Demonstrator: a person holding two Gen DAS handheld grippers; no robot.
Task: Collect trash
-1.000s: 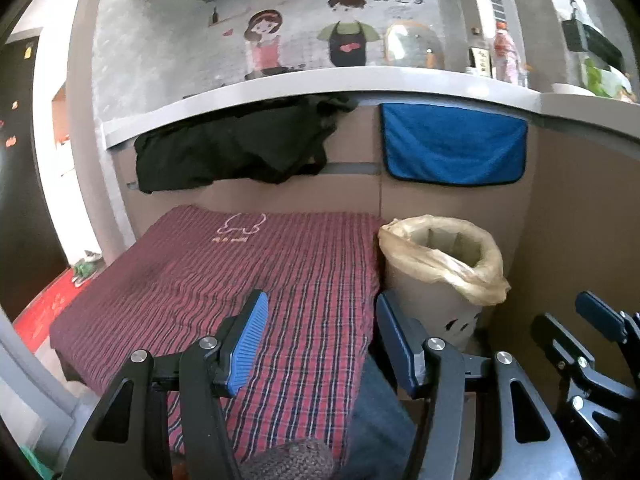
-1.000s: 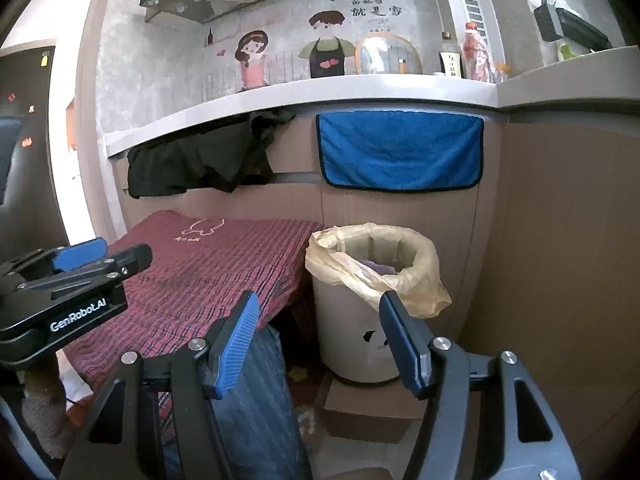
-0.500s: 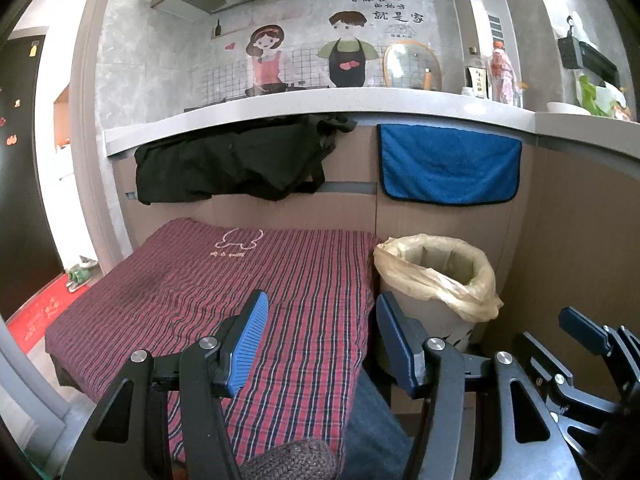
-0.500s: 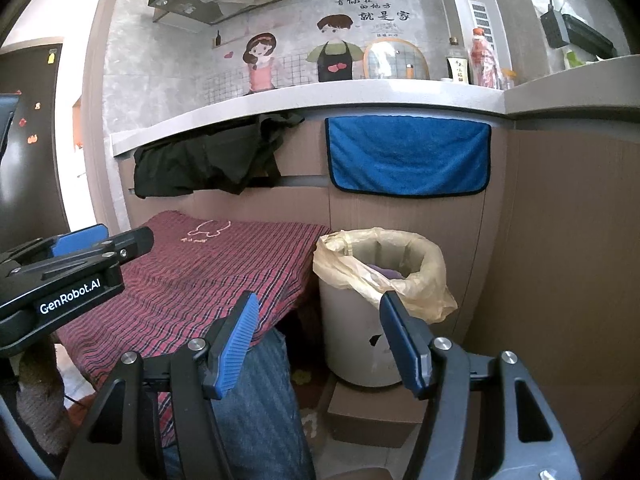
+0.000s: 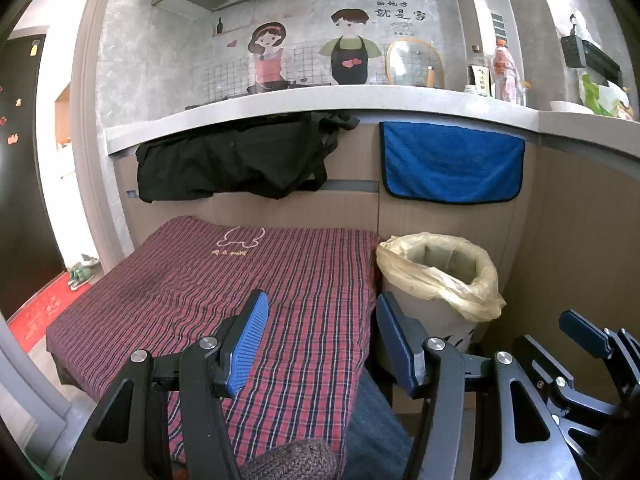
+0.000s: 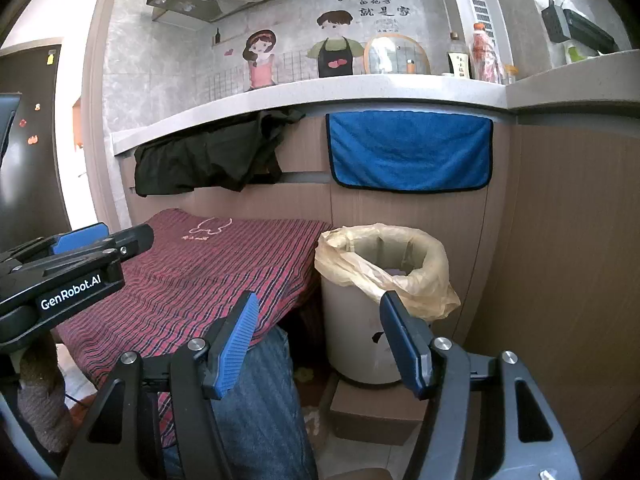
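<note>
Both tools held low in front of the counter, pointing toward the cabinet face. Left tool: blue-padded jaws spread wide, nothing between them; it hovers above the red plaid cloth, which covers a low surface pushed against the cabinet. Right tool: jaws likewise spread and empty, hanging over the gap between the cloth's near corner and the trash bin. Bin is a pale cylinder lined with a yellowish plastic bag folded out over the rim; it stands just beside the right edge of the cloth, on a flat brown cardboard box, close to the wood-panel cabinet. Something purplish lies inside the liner in the right wrist view; cannot tell what it is. No loose trash can be made out on the cloth. Small scraps lie on the floor left of the box, too small to identify. A blue towel hangs from the counter edge directly above the bin; a black garment hangs to its left, above the cloth. Bottles stand on the counter at the right. Denim-clad leg between the tools, below the cloth's edge.
</note>
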